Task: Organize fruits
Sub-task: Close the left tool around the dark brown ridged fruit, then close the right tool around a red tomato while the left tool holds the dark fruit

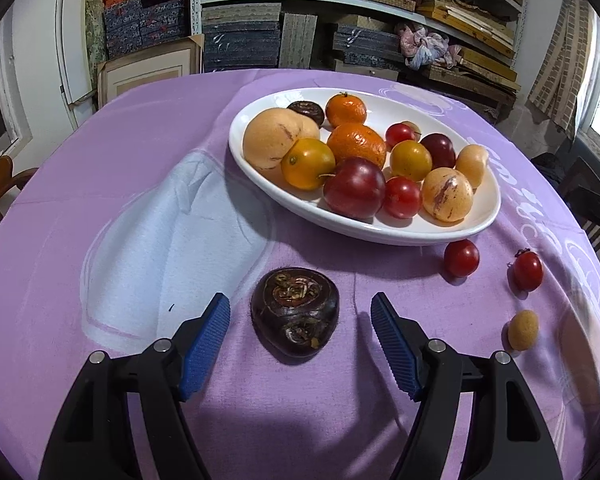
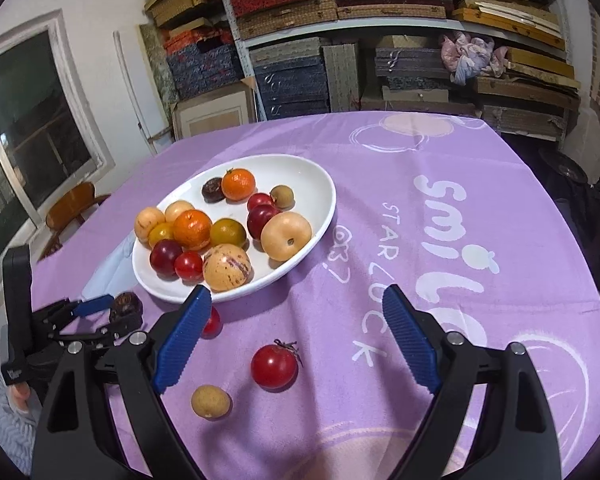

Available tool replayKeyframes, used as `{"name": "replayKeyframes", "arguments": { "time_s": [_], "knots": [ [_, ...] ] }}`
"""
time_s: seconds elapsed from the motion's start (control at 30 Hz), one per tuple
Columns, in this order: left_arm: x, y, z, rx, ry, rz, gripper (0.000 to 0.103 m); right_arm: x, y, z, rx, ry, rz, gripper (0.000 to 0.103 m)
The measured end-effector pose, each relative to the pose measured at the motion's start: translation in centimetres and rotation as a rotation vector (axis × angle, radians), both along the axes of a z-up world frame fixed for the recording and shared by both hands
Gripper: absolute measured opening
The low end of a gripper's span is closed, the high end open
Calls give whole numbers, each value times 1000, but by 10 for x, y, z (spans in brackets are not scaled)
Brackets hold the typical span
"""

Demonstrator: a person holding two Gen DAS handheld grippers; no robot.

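Observation:
A white oval bowl point(image 1: 380, 236) point(image 2: 320, 184) holds several fruits: oranges, plums, tomatoes, pale melons. A dark brown water chestnut point(image 1: 295, 311) point(image 2: 126, 307) lies on the purple cloth between the open fingers of my left gripper point(image 1: 300, 316), not touched. My right gripper point(image 2: 296, 308) is open and empty above a red tomato point(image 2: 274, 365) point(image 1: 528, 270). A small tan longan point(image 2: 211, 401) point(image 1: 523, 329) lies nearer me. Another red tomato point(image 1: 461, 258) point(image 2: 212, 322) sits by the bowl's near rim, half hidden behind my right gripper's left finger.
A round table under a purple printed cloth point(image 2: 440, 240) with a pale blue patch point(image 1: 172, 240). Shelves of stacked boxes point(image 1: 300, 20) stand behind. A wooden chair point(image 2: 72, 208) is at the left, a dark chair point(image 1: 596, 208) at the right.

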State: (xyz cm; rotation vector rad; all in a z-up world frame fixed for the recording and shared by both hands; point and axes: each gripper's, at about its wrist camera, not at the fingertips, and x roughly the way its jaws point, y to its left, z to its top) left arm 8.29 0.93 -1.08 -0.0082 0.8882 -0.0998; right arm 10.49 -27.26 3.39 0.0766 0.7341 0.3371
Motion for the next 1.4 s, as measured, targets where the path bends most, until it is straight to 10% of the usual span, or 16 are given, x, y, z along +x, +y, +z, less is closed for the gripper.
{"name": "replayKeyframes", "arguments": {
  "time_s": [0.17, 0.43, 0.63, 0.97, 1.4],
  "knots": [
    [3, 0, -3, 42, 15, 38, 68, -11, 21, -12, -189, 29, 137, 85],
    [0, 0, -1, 32, -1, 14, 45, -14, 22, -18, -197, 44, 176, 85],
    [0, -1, -1, 44, 0, 14, 44, -24, 20, -19, -245, 33, 258, 84],
    [0, 1, -2, 37, 0, 15, 45, -28, 45, -35, -288, 8, 380, 46],
    [-1, 2, -1, 19, -4, 12, 44, -5, 34, -41, -221, 55, 273, 45]
  ]
}}
